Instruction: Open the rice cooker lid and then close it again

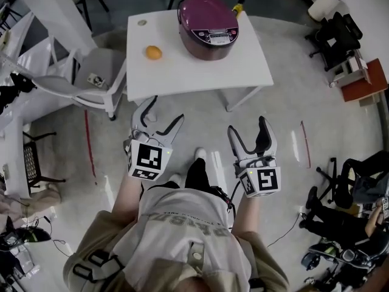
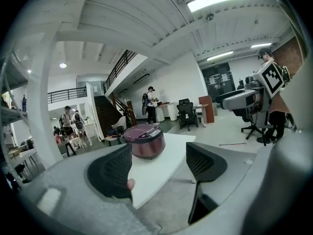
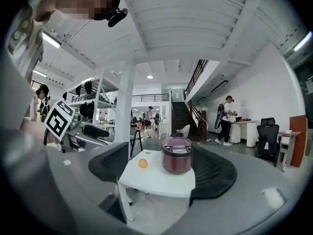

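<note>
On the white worktop [image 1: 200, 72] ahead of the person sits the rice cooker [image 1: 208, 26], a dark purple one, set toward the far right part of the top. Its lid [image 1: 205, 12] is down and its control panel faces the person. An orange [image 1: 154, 52] lies to the cooker's left, apart from it and nearer the worktop's left edge. A small round thing [image 1: 142, 22] that I cannot make out lies by the far left corner. Something with a yellow end [image 1: 238, 6] pokes out just behind the cooker.

The person stands on the pale floor [image 1: 285, 102] short of the worktop, both arms held forward. The left tool [image 1: 165, 109] has its jaws apart with nothing between the pads. From above, its tips show just short of the worktop's near edge. Along its jaws the cooker shows in the gap, well beyond them. The right tool [image 1: 247, 125] also stands wide apart and empty, over the floor, with cooker and orange both framed between its jaws at a distance. Neither tool touches the cooker or the worktop.

A grey chair [image 1: 91, 72] stands beside the worktop's left side. Further back in the room, other people stand near desks and a staircase.
</note>
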`<control>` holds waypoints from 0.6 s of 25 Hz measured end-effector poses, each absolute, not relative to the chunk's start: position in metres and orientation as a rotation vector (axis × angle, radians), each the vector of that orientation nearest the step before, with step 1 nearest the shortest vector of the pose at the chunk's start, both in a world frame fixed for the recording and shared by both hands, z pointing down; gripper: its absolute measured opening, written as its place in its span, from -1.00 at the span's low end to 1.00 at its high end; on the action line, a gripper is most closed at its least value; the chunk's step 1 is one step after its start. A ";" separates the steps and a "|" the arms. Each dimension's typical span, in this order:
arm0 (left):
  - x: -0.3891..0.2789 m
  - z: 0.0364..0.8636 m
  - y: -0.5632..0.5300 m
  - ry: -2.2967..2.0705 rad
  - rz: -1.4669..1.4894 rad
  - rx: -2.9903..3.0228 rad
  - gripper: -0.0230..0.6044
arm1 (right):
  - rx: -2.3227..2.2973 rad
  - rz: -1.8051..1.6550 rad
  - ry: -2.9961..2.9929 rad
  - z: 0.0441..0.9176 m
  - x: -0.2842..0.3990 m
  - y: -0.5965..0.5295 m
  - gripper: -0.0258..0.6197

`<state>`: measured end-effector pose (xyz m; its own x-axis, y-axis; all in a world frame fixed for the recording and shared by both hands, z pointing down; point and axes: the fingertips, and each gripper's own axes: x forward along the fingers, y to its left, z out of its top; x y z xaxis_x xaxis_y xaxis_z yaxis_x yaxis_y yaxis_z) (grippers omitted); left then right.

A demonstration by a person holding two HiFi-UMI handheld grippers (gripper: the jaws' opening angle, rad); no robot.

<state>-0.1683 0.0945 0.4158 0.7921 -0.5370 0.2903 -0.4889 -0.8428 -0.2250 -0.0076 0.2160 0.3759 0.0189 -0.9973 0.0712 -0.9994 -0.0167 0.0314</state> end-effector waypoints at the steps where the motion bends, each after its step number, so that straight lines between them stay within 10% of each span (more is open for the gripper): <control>1: -0.162 0.415 0.090 0.831 -0.523 -2.838 0.22 | 2.182 0.048 -2.166 0.376 -0.001 0.210 0.24; 15: -0.060 0.402 0.039 1.015 -0.501 -2.817 0.22 | 1.965 0.016 -2.327 0.360 0.096 0.137 0.24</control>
<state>-0.0599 0.0390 0.4020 0.7229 -0.6360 0.2700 -0.6013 -0.7716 -0.2075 0.0957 0.1372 0.3599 -0.1648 -0.9831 0.0802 -0.9841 0.1693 0.0538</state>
